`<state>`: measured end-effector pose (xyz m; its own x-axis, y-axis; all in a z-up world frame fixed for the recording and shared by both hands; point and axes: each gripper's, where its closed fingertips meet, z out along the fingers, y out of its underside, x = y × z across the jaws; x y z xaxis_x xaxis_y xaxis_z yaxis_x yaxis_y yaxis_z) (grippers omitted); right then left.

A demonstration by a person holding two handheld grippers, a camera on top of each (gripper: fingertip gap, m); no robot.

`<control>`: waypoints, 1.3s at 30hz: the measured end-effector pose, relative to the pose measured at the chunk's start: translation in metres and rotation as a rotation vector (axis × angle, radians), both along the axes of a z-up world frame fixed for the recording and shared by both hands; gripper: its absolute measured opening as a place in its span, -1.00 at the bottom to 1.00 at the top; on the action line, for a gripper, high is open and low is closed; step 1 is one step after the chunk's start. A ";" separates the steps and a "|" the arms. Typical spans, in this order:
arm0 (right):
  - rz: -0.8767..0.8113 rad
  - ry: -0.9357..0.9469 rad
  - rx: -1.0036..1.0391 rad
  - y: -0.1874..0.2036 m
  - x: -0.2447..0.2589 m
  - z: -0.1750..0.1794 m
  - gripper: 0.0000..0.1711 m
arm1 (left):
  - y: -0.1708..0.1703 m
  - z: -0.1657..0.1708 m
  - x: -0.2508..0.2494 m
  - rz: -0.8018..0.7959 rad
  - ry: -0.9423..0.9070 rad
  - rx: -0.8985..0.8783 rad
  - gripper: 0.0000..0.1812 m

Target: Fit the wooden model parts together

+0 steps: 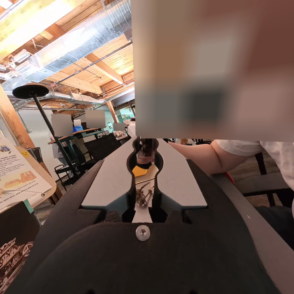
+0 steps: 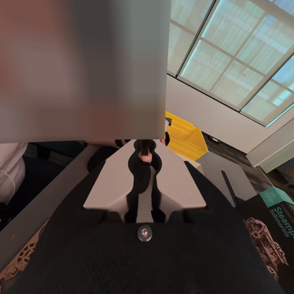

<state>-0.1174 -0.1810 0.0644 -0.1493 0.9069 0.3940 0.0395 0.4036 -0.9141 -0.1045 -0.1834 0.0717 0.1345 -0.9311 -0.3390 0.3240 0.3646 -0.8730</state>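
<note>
In the left wrist view my left gripper (image 1: 145,141) is raised off the table, its jaws nearly together on a small dark wooden part (image 1: 146,148) at the tips. Through the gap below, several loose wooden model parts (image 1: 142,196) lie on the white table (image 1: 141,218). In the right wrist view my right gripper (image 2: 145,143) is also raised, shut on a thin dark layered wooden part (image 2: 145,148) at its tips. A pinkish shape sits just below each held part; I cannot tell what it is. Whether both grippers hold the same part is hidden.
A yellow bin (image 2: 186,140) stands beyond the right gripper and shows through the left gripper's gap (image 1: 140,171). The dark kit box (image 2: 270,235) is at the right, and a cut wooden sheet (image 2: 17,257) at the lower left. An instruction sheet (image 1: 19,171) stands left. A person's arm (image 1: 222,159) is close. The tips of both grippers are at nearly the same place.
</note>
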 end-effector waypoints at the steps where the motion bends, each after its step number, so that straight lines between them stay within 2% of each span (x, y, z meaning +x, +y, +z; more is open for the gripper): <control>1: -0.004 0.003 0.002 0.001 0.000 0.000 -0.92 | 0.000 0.000 0.000 0.006 0.000 0.007 -0.86; 10: -0.007 0.035 -0.012 0.003 -0.001 0.003 -0.92 | 0.002 0.002 -0.001 0.086 0.011 0.069 -0.88; 18: 0.055 0.041 0.021 -0.006 0.002 0.000 -0.91 | -0.004 -0.001 0.004 -0.020 0.005 -0.008 -0.82; 26: 0.050 0.055 -0.021 -0.001 0.001 0.000 -0.92 | 0.000 -0.001 0.002 0.077 0.016 0.076 -0.88; 39: 0.046 0.108 -0.118 0.010 0.001 0.004 -0.91 | 0.012 0.003 0.002 0.134 -0.043 0.017 -0.88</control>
